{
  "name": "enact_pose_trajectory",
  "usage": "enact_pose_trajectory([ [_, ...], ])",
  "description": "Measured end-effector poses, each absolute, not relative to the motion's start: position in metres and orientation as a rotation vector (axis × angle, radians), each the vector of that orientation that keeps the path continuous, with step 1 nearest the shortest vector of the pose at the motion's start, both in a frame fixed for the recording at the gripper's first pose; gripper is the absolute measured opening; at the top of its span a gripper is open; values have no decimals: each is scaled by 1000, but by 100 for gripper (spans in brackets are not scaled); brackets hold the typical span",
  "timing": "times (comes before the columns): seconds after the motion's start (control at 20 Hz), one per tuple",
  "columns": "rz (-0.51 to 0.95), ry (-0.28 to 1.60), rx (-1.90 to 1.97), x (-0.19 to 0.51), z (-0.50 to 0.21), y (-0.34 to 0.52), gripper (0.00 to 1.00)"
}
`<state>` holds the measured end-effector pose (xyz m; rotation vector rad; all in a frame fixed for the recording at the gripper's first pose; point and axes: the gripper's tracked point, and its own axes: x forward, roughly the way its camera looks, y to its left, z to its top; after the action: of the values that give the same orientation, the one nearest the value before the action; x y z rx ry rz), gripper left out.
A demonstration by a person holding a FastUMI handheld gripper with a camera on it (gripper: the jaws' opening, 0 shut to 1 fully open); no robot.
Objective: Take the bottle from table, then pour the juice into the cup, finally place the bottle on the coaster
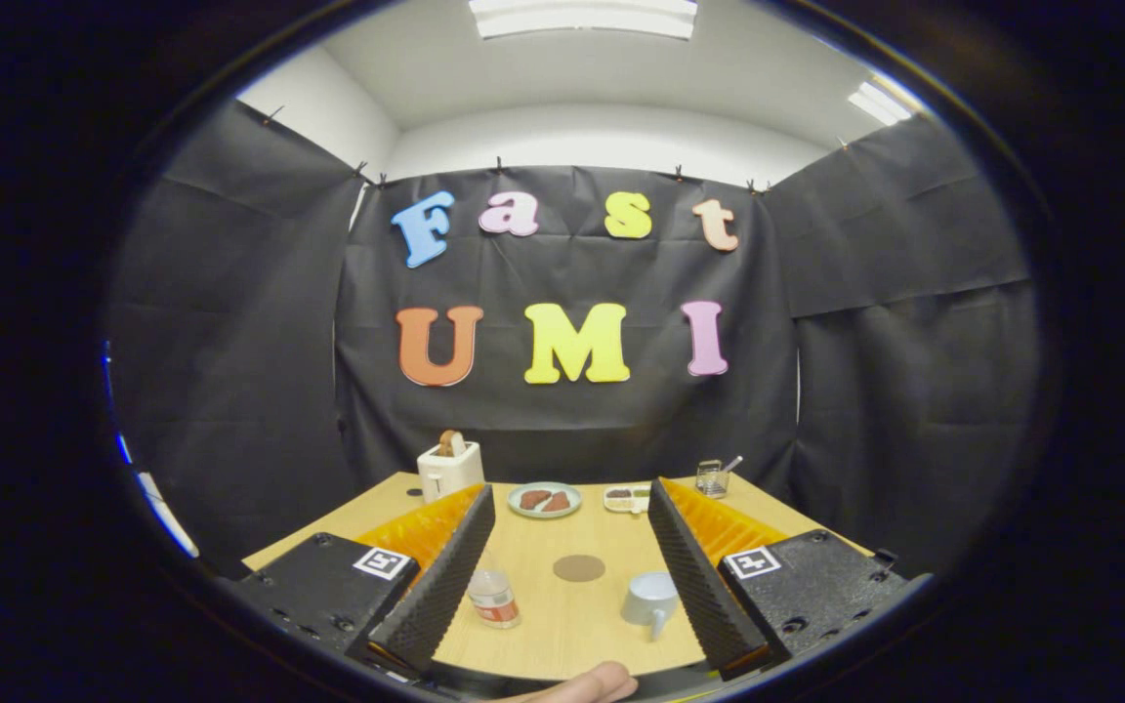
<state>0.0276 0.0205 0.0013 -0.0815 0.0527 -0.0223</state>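
A small clear bottle with a red label stands upright on the wooden table, just inside my left finger. A pale grey cup with its handle toward me sits near the right finger. A round brown coaster lies flat between them, a little farther out. My gripper hovers above the table's near side, open wide, with nothing between the fingers.
Along the far edge stand a white toaster with bread in it, a plate with brown pieces, a small white tray and a glass with a spoon. A fingertip shows at the table's near edge.
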Motion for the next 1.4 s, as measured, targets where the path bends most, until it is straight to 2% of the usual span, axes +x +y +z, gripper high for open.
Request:
enact_pose_trajectory([
  [0.35,-34,37,-84,48,2,26,100],
  [1.4,-40,128,-98,93,-156,93,100],
])
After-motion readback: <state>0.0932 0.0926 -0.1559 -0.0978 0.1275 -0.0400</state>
